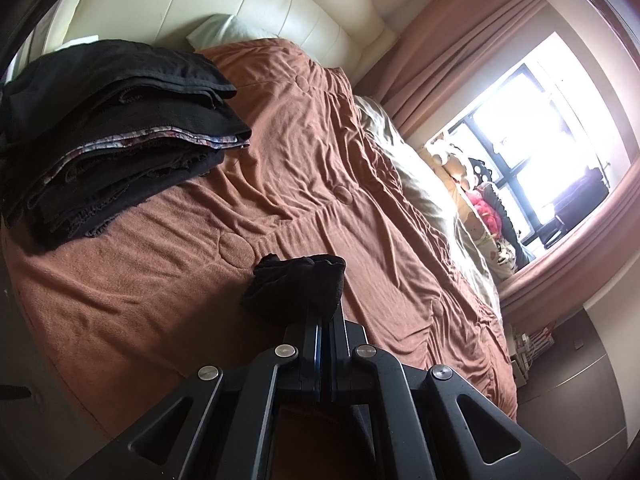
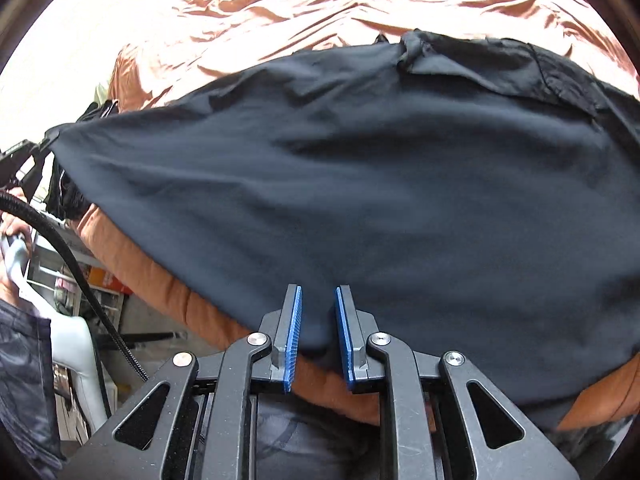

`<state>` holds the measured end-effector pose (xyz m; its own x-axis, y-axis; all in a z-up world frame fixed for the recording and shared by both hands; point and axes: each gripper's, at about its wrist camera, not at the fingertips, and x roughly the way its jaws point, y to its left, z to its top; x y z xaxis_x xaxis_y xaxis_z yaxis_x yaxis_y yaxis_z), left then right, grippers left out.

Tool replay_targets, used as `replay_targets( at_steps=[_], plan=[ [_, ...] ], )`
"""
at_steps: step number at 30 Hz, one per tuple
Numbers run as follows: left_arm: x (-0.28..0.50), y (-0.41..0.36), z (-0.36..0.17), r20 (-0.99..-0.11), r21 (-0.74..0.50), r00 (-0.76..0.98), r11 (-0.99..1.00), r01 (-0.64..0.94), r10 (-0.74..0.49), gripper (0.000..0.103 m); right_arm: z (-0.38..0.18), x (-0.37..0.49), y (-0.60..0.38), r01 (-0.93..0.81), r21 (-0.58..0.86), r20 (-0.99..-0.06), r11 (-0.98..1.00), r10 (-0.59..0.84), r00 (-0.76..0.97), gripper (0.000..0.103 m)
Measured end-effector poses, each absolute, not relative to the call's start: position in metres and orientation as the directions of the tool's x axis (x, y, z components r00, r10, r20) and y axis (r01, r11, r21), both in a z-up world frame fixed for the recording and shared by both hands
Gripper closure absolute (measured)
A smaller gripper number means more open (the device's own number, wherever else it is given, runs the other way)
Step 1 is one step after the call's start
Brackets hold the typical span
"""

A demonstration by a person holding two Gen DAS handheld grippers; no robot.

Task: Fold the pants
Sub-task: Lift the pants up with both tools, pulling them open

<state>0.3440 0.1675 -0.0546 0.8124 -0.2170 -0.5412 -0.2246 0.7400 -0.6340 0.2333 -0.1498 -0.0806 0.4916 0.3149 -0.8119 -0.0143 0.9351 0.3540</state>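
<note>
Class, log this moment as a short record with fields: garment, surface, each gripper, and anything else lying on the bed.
garment: dark navy fabric pants, spread across the bed
surface: rust-brown wrinkled bedspread
left gripper: shut on a bunched corner of the pants
right gripper: open, blue-padded fingers at the near edge of the pants
also on bed: stack of folded black clothes

we see a stack of dark folded clothes [image 1: 116, 132] far left on the brown bedspread [image 1: 320, 152] — stuffed toys [image 1: 480, 188] by the bright window [image 1: 552, 148], right.
</note>
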Motion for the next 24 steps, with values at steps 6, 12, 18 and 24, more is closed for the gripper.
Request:
replay_targets(
  at_steps=[6,12,18,24],
  plan=[
    [0.337,0.169,-0.06,-0.544,-0.643,0.813,0.727,-0.243,-0.209,0.1,-0.083,0.27,-0.159,0.014,0.337,-0.821,0.941,0.287,0.493,0.088],
    [0.331,0.172,-0.068,-0.547,-0.657,0.812,0.705,-0.266,-0.203,0.1,-0.085,0.301,-0.165,0.039,0.315,-0.818,0.948,0.25,0.519,0.088],
    [0.326,0.175,-0.077,-0.556,-0.662,0.807,0.693,-0.286,-0.198,0.1,-0.086,0.339,-0.179,0.067,0.297,-0.818,0.953,0.218,0.532,0.088],
    [0.323,0.177,-0.084,-0.567,-0.661,0.8,0.687,-0.302,-0.194,0.1,-0.089,0.369,-0.19,0.12,0.28,-0.828,0.953,0.176,0.532,0.088]
  ],
)
